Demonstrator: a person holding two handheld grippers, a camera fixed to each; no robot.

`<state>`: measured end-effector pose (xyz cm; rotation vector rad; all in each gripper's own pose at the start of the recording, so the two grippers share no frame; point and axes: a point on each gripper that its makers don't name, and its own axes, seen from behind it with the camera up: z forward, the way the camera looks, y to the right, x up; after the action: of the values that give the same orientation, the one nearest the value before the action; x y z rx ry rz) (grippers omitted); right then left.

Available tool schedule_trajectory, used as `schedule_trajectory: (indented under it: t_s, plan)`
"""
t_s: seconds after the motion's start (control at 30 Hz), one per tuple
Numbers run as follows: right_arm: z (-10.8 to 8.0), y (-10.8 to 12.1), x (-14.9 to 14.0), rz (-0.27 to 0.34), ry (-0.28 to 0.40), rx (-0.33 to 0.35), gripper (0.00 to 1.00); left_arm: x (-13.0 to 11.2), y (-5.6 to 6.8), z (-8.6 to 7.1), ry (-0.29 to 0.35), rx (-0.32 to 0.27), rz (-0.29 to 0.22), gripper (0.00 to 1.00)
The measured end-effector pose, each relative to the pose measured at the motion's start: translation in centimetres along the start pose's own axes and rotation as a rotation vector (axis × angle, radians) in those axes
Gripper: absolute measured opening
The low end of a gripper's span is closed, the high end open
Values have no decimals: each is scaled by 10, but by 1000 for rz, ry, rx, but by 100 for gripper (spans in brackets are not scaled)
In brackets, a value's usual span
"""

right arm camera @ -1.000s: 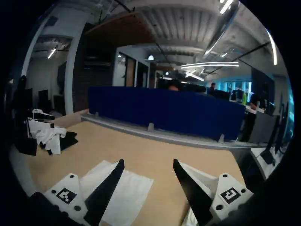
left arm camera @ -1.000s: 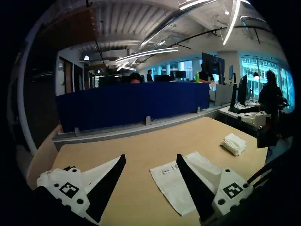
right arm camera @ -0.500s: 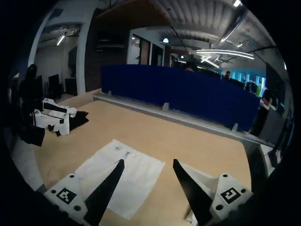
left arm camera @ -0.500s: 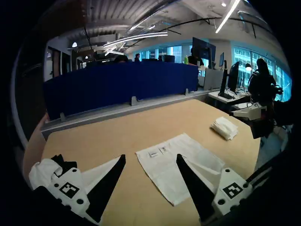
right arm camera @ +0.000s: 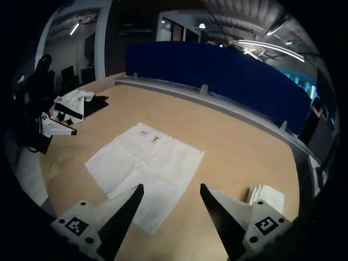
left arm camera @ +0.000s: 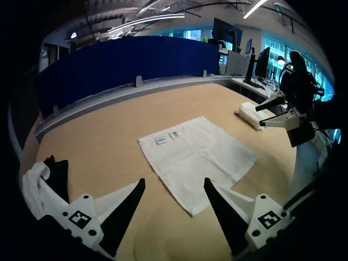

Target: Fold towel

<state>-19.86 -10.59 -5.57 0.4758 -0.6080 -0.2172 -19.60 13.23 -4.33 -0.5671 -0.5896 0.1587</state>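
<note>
Open-plan office, long blue divider [left arm camera: 126,61] across the back, and a big wooden bench [left arm camera: 108,130] with not much on it. The white towel [left arm camera: 195,156] is lying flat and spread out near the middle of the bench, one layer as far as I can tell, with two small labels [left arm camera: 167,138] by its far edge. No fold made yet, so I'd call this the very start.

Both tools are up off the cloth. The left tool [left arm camera: 173,180] has its fingers spread wide with nothing between them, and the towel's near corner sits just past its right finger. The right tool [right arm camera: 171,186] is spread the same way, also holding nothing, looking down over the near edge from the other side.

Handling-wise: looks like thin, light, floppy cloth. It won't hold a shape, so lift one corner alone and the rest will sag and drag. It lies flush on the wood, so my guess is the tricky bit is getting a finger under the edge rather than pushing it into a wrinkle. I'd pinch two corners on the same side, one per tool, right at the hem where it's a bit thicker, then carry them over to the opposite edge together.

Other stuff: a small stack [left arm camera: 250,114] of folded white cloth off to the right, well apart from the towel, and a pile [right arm camera: 80,102] of white and dark cloth at the left end.
</note>
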Motion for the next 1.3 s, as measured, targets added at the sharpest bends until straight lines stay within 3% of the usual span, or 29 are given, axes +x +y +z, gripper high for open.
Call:
schedule_trajectory:
  t_s: [0.17,0.67,0.97,1.1,1.3]
  plan:
    - [7,-9,-29,-4,-54,10,100,-22,7,9,-50,-20,-1,100]
    - [13,-22,-77,-9,-137,42,99,-65,20,30,-152,-60,-21,100]
    - [16,-35,-109,4,-188,57,95,-89,32,44,-212,-91,9,96]
    - [18,-39,-119,8,-203,64,84,-92,38,47,-224,-104,8,93]
    - [17,-46,-131,5,-227,86,61,-100,42,51,-252,-109,-3,80]
